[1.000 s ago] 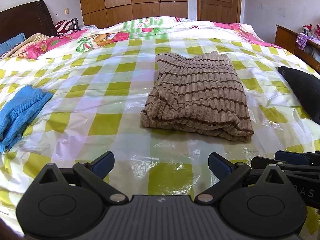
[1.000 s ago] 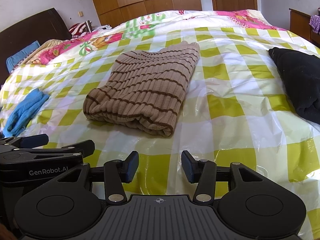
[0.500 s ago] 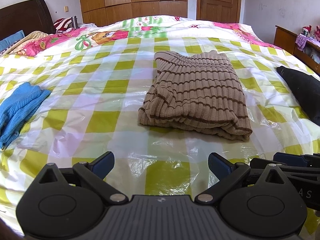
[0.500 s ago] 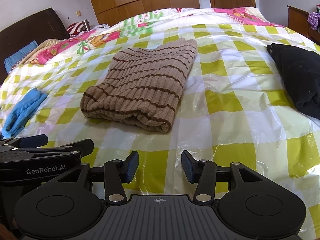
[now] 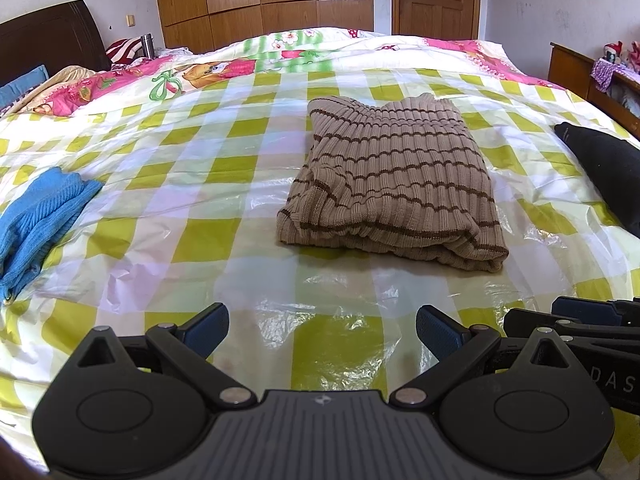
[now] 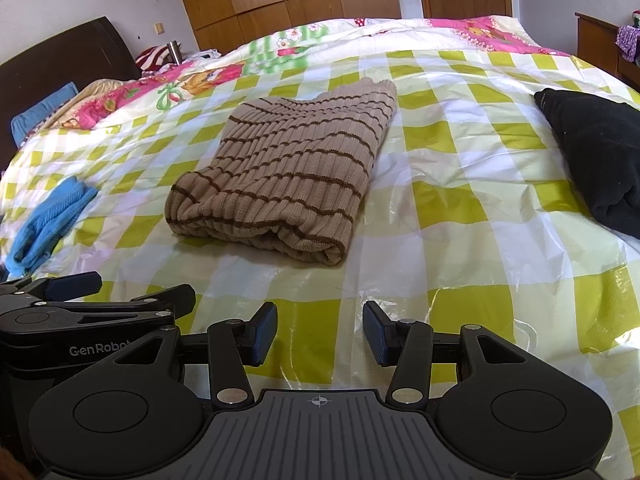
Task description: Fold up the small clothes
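A folded tan knit top with brown stripes (image 5: 394, 184) lies in the middle of the bed; it also shows in the right wrist view (image 6: 280, 178). My left gripper (image 5: 322, 330) is open and empty, hovering near the bed's front edge, short of the top. My right gripper (image 6: 320, 334) is open and empty, close beside the left one, which shows at the left of its view (image 6: 72, 304). The right gripper also shows at the right edge of the left wrist view (image 5: 580, 320).
A blue knit garment (image 5: 36, 216) lies at the left of the bed. A black garment (image 6: 596, 160) lies at the right. A yellow-checked plastic sheet (image 5: 192, 216) covers the bed. A dark headboard (image 5: 48, 44) is far left, a wooden cabinet (image 5: 592, 76) at right.
Both grippers have drawn slightly back and lower toward the bed's front edge, so the tan top sits a little farther ahead. Both stay open and empty.
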The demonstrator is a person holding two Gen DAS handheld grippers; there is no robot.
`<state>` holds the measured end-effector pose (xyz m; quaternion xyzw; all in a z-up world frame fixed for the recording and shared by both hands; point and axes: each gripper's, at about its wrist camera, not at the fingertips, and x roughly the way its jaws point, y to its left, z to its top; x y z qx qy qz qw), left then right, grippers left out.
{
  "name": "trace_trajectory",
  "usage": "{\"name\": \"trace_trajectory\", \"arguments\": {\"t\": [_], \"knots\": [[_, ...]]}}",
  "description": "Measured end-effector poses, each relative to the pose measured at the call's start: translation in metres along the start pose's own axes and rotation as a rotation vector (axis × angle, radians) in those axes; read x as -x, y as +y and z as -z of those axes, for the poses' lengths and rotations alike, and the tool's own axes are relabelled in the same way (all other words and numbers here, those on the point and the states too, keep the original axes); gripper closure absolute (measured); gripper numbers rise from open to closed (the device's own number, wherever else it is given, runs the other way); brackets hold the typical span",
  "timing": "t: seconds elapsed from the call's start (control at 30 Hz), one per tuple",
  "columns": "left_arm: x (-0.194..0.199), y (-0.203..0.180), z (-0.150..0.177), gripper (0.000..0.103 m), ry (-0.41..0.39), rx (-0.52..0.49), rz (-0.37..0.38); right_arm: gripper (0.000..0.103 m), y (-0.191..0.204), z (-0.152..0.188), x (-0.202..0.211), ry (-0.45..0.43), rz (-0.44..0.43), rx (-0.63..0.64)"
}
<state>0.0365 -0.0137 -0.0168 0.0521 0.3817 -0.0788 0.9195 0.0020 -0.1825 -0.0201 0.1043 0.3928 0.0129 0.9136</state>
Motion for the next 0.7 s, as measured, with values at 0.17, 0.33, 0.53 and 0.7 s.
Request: {"name": "trace_trajectory", "arguments": {"t": [0.17,0.33,0.53,0.7], "knots": [[0.0008,-0.0010,0.0006,0.000,-0.008,-0.012,-0.009,0.056,-0.0005,0.0011,-0.0006,0.003,-0.001,-0.004],[0.0007,-0.0016,0.0005,0.000,-0.007,-0.014,-0.010,0.056,-0.0007,0.0013,-0.0007,0.004,-0.001,-0.005],[0.0009,-0.0015,0.0006,0.000,-0.009,-0.012,-0.011,0.056,-0.0008,0.0015,-0.0006,0.003,-0.002,-0.005],[0.0019,-0.0009,0.0006,0.000,-0.018,-0.010,-0.014,0.056,-0.0004,0.0019,-0.0006,0.003,-0.001,-0.005]]}}
